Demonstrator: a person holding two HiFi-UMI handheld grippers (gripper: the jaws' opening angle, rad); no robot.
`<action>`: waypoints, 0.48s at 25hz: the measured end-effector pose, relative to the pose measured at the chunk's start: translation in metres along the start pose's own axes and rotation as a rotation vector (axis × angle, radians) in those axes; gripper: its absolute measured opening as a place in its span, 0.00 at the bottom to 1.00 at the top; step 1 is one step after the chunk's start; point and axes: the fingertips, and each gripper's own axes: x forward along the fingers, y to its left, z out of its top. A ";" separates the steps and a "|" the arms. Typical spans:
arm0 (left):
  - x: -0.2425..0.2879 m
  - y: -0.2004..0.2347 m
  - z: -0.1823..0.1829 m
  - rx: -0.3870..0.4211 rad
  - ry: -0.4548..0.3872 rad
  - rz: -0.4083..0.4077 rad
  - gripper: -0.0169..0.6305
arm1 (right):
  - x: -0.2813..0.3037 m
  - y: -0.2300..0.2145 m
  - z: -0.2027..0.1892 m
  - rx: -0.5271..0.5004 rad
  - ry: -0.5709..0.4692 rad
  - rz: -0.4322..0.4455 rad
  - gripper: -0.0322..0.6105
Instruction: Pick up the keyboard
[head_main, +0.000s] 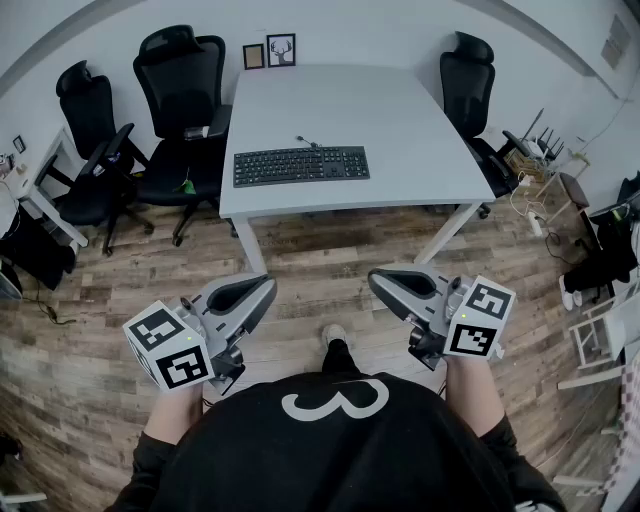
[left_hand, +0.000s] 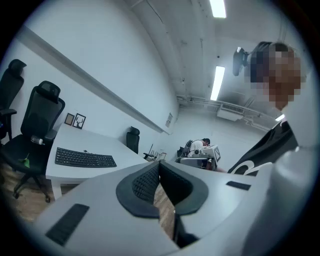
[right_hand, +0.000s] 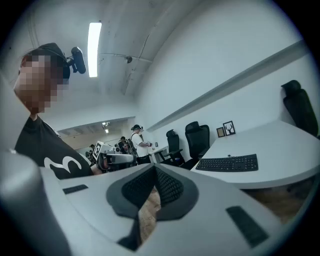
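Observation:
A black keyboard (head_main: 301, 165) lies flat near the front edge of a white table (head_main: 400, 130), its cable curling behind it. It also shows in the left gripper view as the keyboard (left_hand: 84, 158) and in the right gripper view as the keyboard (right_hand: 228, 163). My left gripper (head_main: 268, 289) is held low over the floor, well short of the table, shut with nothing in it. My right gripper (head_main: 377, 280) hangs level with it on the other side, also shut and empty. The two grippers point inward toward each other.
Black office chairs (head_main: 180, 110) stand left of the table and another chair (head_main: 468, 80) at its far right. Two small framed pictures (head_main: 270, 52) lean at the table's back edge. Cables and a power strip (head_main: 530, 205) lie at the right. Wooden floor (head_main: 320, 260) separates me from the table.

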 end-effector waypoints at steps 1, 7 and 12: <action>-0.001 0.000 0.001 0.000 -0.004 -0.001 0.05 | 0.000 0.001 0.000 0.000 0.000 0.000 0.06; -0.001 0.003 0.006 0.009 -0.013 -0.004 0.05 | 0.001 -0.003 0.001 0.010 -0.001 -0.004 0.06; 0.005 0.015 0.006 -0.003 -0.013 0.010 0.05 | 0.007 -0.017 0.004 0.038 -0.011 0.008 0.06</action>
